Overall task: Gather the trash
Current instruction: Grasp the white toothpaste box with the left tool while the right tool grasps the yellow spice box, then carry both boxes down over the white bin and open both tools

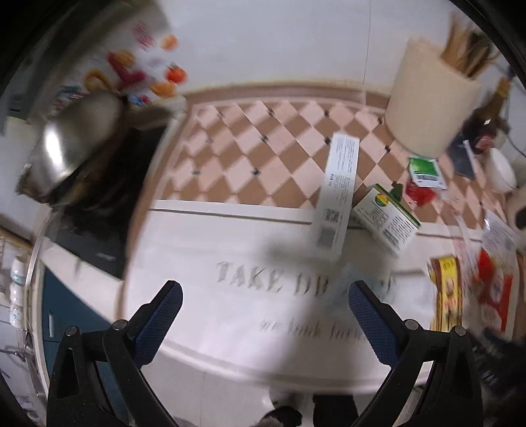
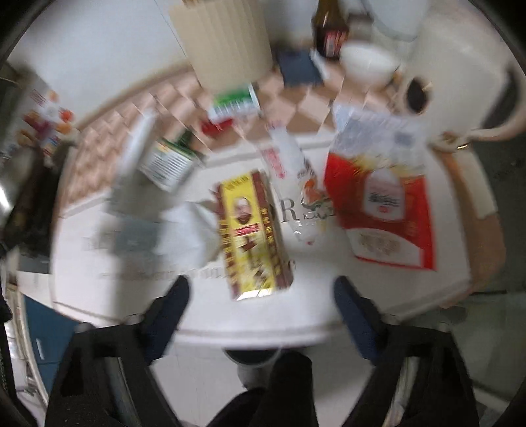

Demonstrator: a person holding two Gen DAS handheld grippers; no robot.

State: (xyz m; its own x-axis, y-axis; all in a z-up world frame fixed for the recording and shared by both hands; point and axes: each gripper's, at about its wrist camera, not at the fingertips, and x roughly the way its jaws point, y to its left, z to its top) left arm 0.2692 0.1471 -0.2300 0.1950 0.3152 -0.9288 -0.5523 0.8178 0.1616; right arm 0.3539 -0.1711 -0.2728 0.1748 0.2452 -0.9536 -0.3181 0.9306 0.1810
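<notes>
Trash lies scattered on a white counter [image 1: 210,249] with printed lettering. In the left wrist view a long white carton [image 1: 338,193] and a green-and-white box [image 1: 388,220] lie beyond my left gripper [image 1: 264,292], which is open and holds nothing. A yellow-and-brown box [image 2: 251,230] lies just ahead of my right gripper [image 2: 261,285], whose fingers stand apart with nothing between them. Beside it lie a red-and-white bag [image 2: 384,203], a clear wrapper [image 2: 296,177] and a crumpled white paper [image 2: 187,230]. The same yellow box [image 1: 447,292] shows at the right of the left wrist view.
A cream ribbed holder [image 1: 427,108] with sticks stands on the checkered tiles [image 1: 256,147]. A dark bottle [image 2: 328,29], a white bowl [image 2: 368,62] and a white pitcher [image 2: 460,72] stand at the back. A steel pot [image 1: 75,141] sits on a black cooktop [image 1: 108,203] at the left.
</notes>
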